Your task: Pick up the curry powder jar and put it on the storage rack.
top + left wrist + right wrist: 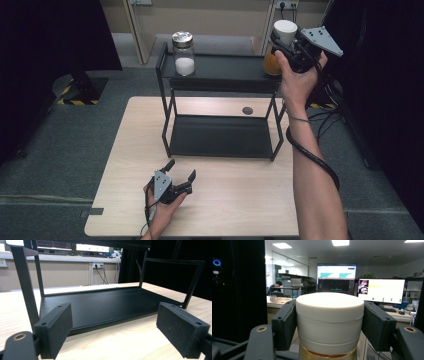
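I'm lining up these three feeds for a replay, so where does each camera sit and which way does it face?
High view: above the person's side, looking forward and down on the table and black rack; both forearms show, left gripper open, right gripper clamping the white-lidded jar.
Left gripper view: low over the tabletop, facing the rack's lower shelf between its own open pads.
Right gripper view: raised, level, facing office monitors past the jar.
Shared: the rack, high and left gripper views.

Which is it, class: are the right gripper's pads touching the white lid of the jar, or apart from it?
Touching. In the right gripper view, both pads press flat against the sides of the white lid, with no gap on either side.
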`<state>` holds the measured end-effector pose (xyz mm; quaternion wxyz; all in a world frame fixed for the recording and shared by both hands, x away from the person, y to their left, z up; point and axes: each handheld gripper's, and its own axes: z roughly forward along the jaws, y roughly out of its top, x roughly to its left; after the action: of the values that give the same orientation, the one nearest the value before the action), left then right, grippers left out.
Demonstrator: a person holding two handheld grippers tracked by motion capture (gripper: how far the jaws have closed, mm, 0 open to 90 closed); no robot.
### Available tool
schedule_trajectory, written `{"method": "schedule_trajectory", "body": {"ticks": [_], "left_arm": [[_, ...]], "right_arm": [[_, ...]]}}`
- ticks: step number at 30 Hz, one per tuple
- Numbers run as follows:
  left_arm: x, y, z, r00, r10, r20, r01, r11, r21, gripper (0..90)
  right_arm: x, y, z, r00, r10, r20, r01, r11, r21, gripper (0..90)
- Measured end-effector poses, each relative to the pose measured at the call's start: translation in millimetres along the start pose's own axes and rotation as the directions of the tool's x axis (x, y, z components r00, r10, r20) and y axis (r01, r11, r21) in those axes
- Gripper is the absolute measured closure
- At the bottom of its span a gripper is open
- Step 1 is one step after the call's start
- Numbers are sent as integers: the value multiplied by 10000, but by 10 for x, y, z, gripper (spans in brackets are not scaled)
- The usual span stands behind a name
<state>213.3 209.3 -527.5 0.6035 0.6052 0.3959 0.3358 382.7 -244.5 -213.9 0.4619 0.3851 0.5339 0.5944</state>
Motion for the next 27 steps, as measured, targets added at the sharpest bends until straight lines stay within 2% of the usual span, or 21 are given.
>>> {"method": "schedule_trajectory", "body": {"ticks": [10, 24, 25, 27], "left_arm": [[3, -2, 0, 10000, -8, 24, 8, 10000, -12, 128], [-3, -2, 1, 10000, 43, 34, -43, 10000, -7, 128], [-3, -3, 1, 10000, 44, 35, -44, 10000, -15, 128], [-2, -6, 0, 10000, 38, 39, -37, 10000, -29, 128]], "right_arm": [[-18, -15, 82, 9999, 80, 145, -82, 9998, 156, 338], [-35, -63, 104, 10000, 40, 3, -40, 9998, 199, 331], [-36, -65, 105, 10000, 71, -9, -71, 9998, 196, 319], [-41, -58, 111, 9999, 165, 21, -166, 9995, 276, 238]]}}
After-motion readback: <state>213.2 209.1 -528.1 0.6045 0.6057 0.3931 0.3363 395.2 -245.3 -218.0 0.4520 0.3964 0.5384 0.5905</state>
